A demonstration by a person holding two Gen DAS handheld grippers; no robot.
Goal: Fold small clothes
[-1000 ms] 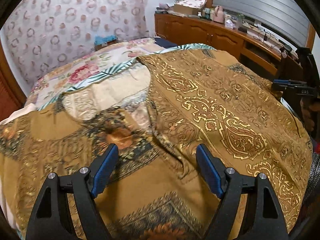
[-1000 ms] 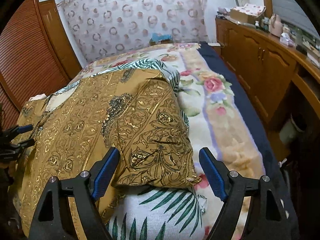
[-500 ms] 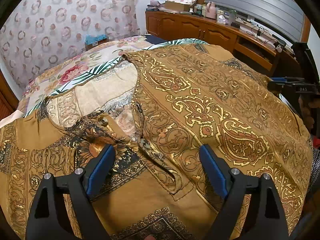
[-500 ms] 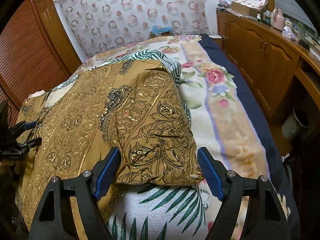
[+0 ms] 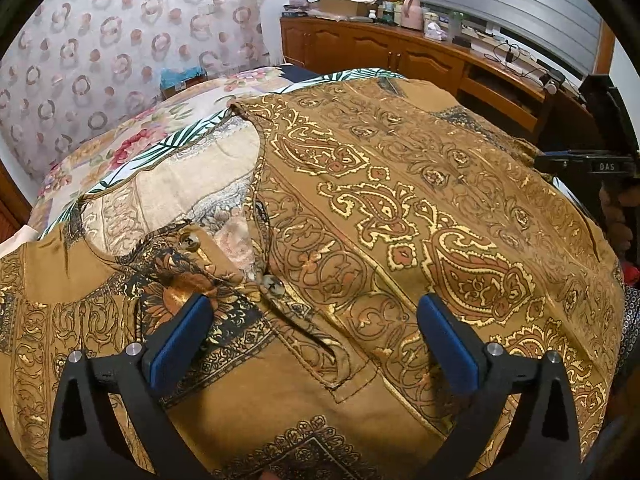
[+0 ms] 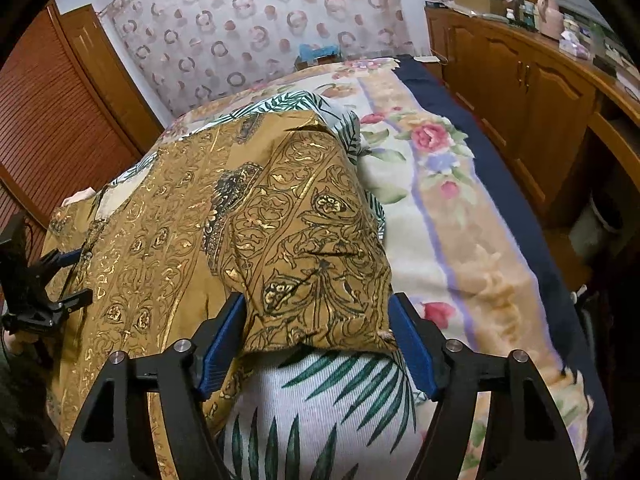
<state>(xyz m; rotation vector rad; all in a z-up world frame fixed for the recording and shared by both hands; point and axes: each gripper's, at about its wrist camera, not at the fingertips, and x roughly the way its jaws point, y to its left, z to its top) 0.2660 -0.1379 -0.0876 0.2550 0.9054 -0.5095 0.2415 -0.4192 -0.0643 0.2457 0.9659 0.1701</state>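
A brown shirt with gold paisley print (image 5: 400, 216) lies spread over the bed, its buttoned neck placket (image 5: 276, 288) facing me. My left gripper (image 5: 316, 340) is open and hovers just above the placket, blue pads on either side. In the right wrist view the same shirt (image 6: 160, 240) has a sleeve (image 6: 312, 248) folded over on top. My right gripper (image 6: 320, 340) is open, its pads flanking the sleeve's cuff edge. Each gripper shows at the edge of the other's view: the right one (image 5: 588, 166), the left one (image 6: 48, 292).
A white leaf-print cloth (image 6: 320, 408) lies under the shirt on a floral bedspread (image 6: 460, 216). Wooden cabinets (image 6: 532, 92) with cluttered tops run along the right of the bed. A louvred wooden door (image 6: 52, 128) stands on the left, a patterned curtain (image 5: 120, 40) behind.
Both grippers have moved forward and lower toward the shirt. The left now sits close over the placket, the right has its pads around the sleeve cuff. Both stay open.
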